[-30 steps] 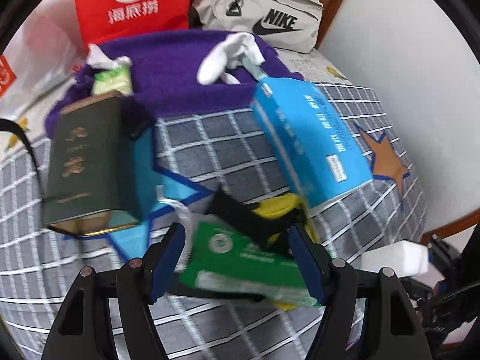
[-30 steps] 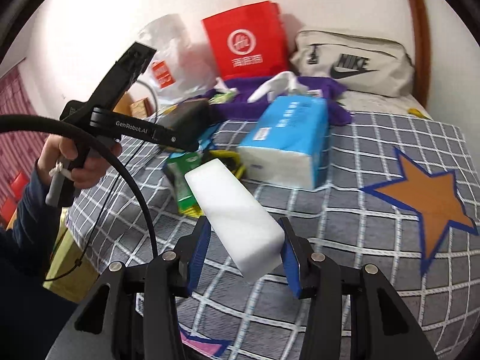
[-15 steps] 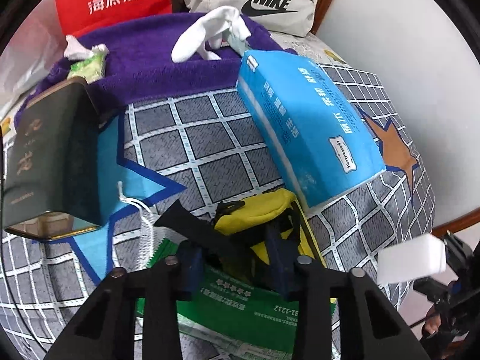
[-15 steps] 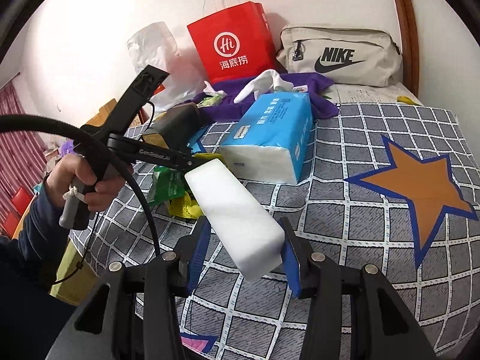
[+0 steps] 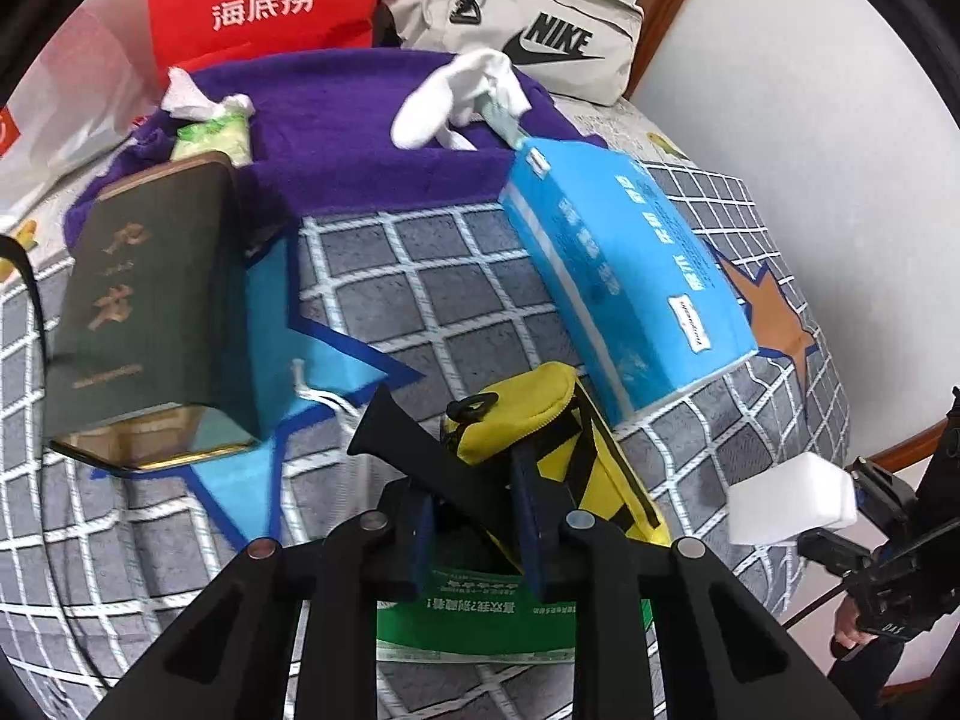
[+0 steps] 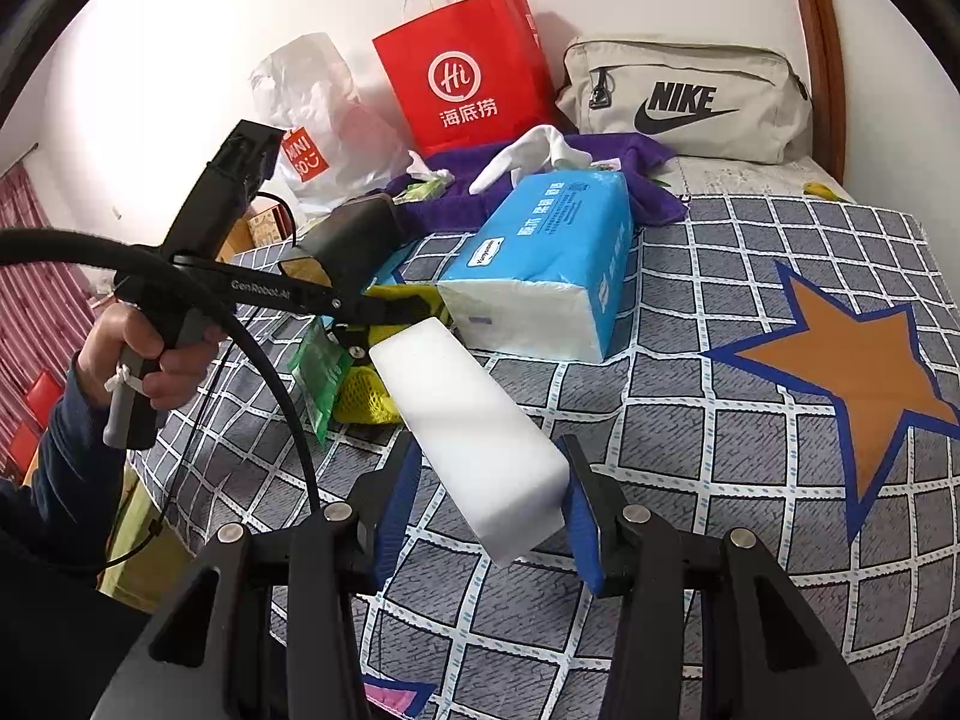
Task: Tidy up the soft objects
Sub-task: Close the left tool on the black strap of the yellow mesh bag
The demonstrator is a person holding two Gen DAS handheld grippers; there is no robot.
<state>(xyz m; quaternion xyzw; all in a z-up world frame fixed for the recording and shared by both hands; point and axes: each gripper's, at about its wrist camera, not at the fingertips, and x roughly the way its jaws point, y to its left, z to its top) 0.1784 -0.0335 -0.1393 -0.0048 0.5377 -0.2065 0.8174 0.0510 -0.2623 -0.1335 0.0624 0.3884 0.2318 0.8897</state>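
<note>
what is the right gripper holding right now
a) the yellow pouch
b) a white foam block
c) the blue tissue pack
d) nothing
b: in the right wrist view the right gripper has its blue pads pressed against both sides of the white foam block, held above the bedspread, while the blue tissue pack lies apart on the bed.

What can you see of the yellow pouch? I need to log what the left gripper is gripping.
The yellow pouch is a small bright yellow fabric bag with a black zipper, a black pull ring and black straps. It lies tilted on a green packet on the checked bedspread, beside the blue tissue pack. The left gripper is shut on its black strap.
</note>
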